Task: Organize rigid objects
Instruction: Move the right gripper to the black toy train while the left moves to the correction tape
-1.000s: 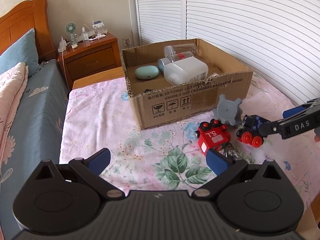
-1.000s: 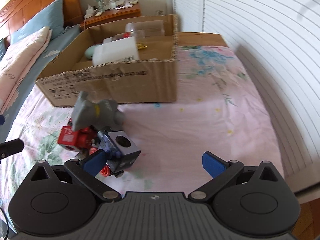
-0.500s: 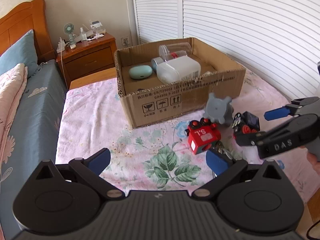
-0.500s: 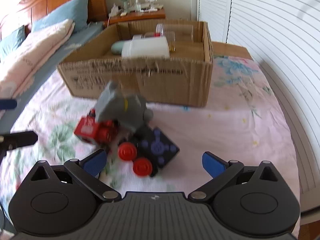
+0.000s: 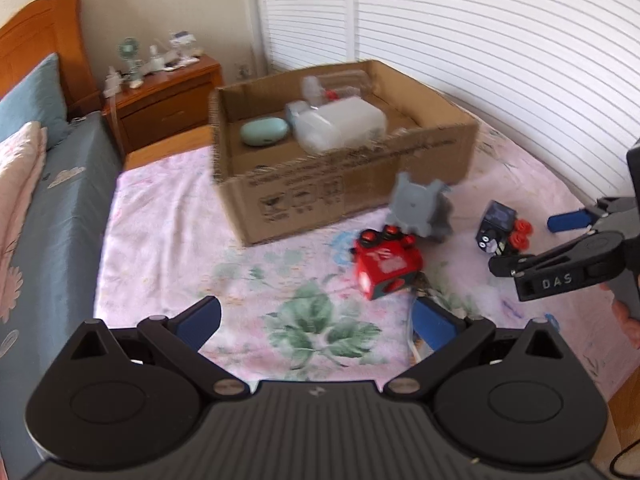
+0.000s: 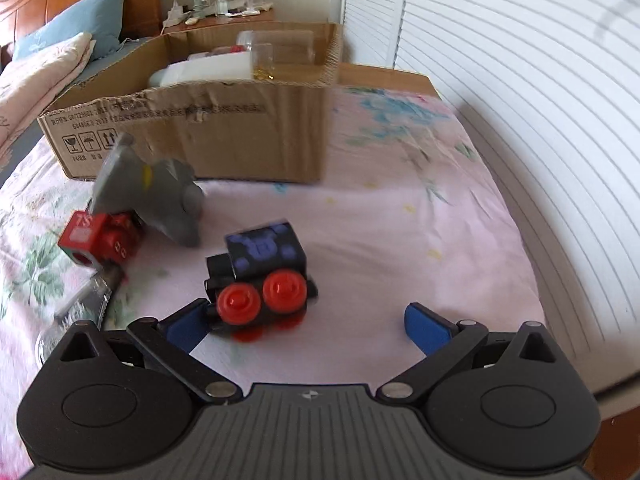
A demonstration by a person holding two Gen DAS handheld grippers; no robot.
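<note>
A black toy train with red wheels lies on the floral bedsheet, just ahead of my open right gripper; its left fingertip is beside the wheels. It also shows in the left wrist view. A red toy train and a grey knob-shaped part lie in front of the cardboard box. The red train and grey part show left of the black train. My left gripper is open and empty, near the red train. The right gripper shows at the right.
The box holds a white container, a teal case and a clear jar. A wooden nightstand and pillows are behind. White louvred doors line the right. A clear packet lies by the red train.
My right gripper has pulled back and swung so the black train, first against its left finger, now lies free ahead of it. My left gripper has drifted back slightly.
</note>
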